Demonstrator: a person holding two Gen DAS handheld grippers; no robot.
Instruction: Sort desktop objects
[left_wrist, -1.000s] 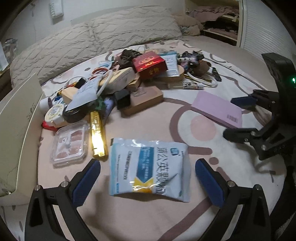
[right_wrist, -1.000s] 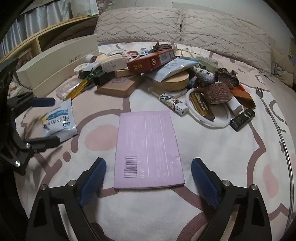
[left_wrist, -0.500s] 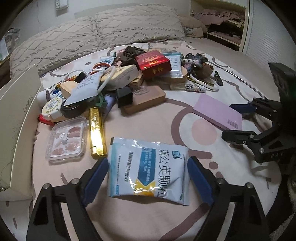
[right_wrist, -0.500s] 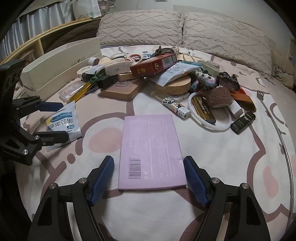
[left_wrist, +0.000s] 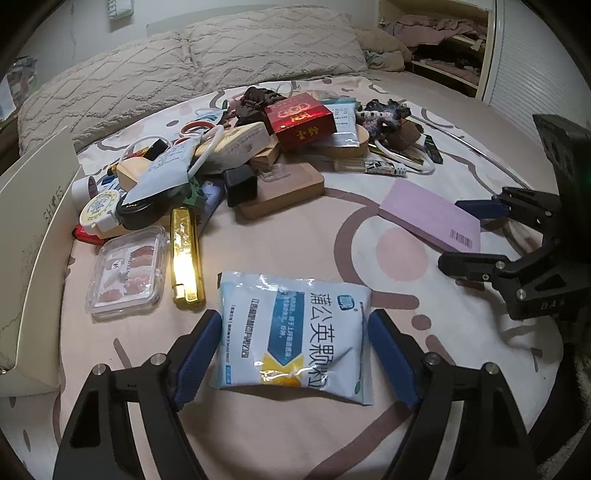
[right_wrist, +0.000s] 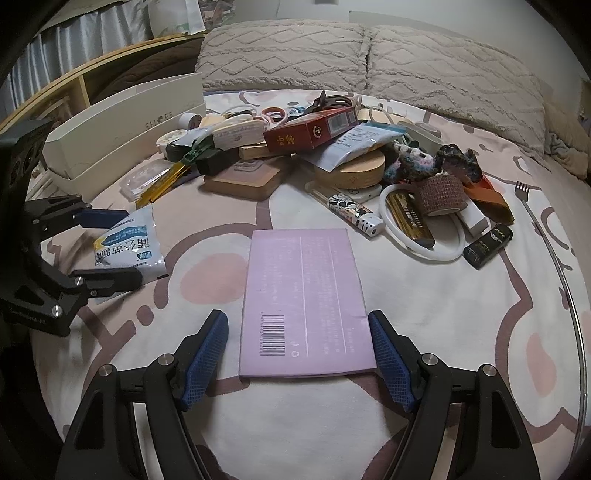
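Note:
A white and blue medicine sachet (left_wrist: 293, 332) lies flat on the patterned bedsheet (left_wrist: 295, 435). My left gripper (left_wrist: 295, 325) straddles it, its jaws closing, and both blue pads touch the sachet's side edges. A flat lilac box (right_wrist: 304, 299) with a barcode lies in front of my right gripper (right_wrist: 297, 328). The right pad (right_wrist: 388, 362) sits against the box's edge, while a strip of sheet shows at the left pad (right_wrist: 207, 354). Each view shows the other gripper: the right gripper (left_wrist: 469, 232) and the left gripper (right_wrist: 110, 247).
A heap of small items fills the bed's middle: a red carton (left_wrist: 301, 120), a wooden tray (left_wrist: 284, 186), a gold lighter (left_wrist: 184, 254), a clear plastic case (left_wrist: 127, 271), a white ring (right_wrist: 424, 225), a black lighter (right_wrist: 487, 245). A cream shoebox (right_wrist: 122, 129) stands on the left. Pillows (right_wrist: 369, 55) lie behind.
Both grippers' jaws have narrowed around their items: the left onto the sachet's edges, the right close in on the lilac box. Neither hand has shifted.

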